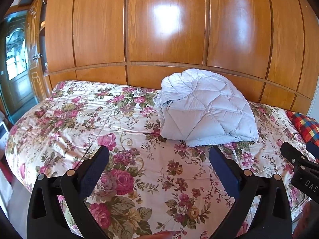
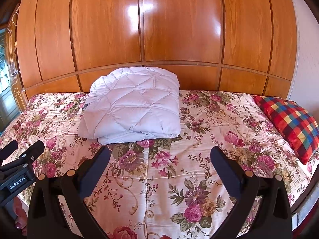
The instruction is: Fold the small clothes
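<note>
Wood panels (image 1: 165,23) in a glossy orange-brown fill the wall behind a bed (image 1: 83,119) covered in a cream bedspread printed with pink and purple roses. At the far left of the left wrist view a glazed door (image 1: 16,59) shows beside the panelling. The left gripper (image 1: 159,155) hangs level above the near part of the bedspread, pointing toward the panelled wall, its two black fingers (image 1: 93,169) spread wide apart with nothing between them. Beyond it, toward the back of the bed and resting against the wood, lies a pale blue-white quilted garment (image 1: 203,109), already folded into a thick bundle; from these views I cannot tell what kind of garment it is. The right gripper (image 2: 160,155) sits just beside the left one at about the same height, aimed the same way, and each shows at the edge of the other's view. Its fingers (image 2: 225,169) are likewise parted and empty, over the bedspread and apart from the bundle. At the right end of the bed lies a checked pillow (image 2: 289,123) in red, blue and yellow.
</note>
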`<state>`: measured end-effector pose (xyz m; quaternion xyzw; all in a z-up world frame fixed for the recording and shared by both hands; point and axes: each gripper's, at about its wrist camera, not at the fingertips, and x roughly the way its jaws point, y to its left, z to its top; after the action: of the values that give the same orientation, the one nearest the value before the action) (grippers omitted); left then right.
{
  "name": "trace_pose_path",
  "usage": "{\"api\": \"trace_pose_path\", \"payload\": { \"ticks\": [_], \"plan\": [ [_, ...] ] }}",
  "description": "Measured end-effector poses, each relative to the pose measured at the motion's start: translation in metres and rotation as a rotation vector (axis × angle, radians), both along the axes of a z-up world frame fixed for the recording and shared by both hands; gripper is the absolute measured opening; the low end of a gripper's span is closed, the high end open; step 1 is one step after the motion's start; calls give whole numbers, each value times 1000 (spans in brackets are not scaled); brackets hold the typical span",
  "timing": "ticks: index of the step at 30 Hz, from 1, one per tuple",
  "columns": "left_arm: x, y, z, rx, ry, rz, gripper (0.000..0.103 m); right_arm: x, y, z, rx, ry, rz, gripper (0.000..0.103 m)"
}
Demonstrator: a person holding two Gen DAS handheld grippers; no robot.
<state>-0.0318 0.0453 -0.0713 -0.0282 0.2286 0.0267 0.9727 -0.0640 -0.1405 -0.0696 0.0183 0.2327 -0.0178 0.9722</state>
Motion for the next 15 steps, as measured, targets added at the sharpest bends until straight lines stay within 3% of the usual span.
{"api": "trace_pose_path", "payload": {
  "ticks": [15],
  "plan": [
    [3, 1, -3, -11, 25, 10, 99, 2, 1, -2, 4, 12, 6, 101]
  ]
}}
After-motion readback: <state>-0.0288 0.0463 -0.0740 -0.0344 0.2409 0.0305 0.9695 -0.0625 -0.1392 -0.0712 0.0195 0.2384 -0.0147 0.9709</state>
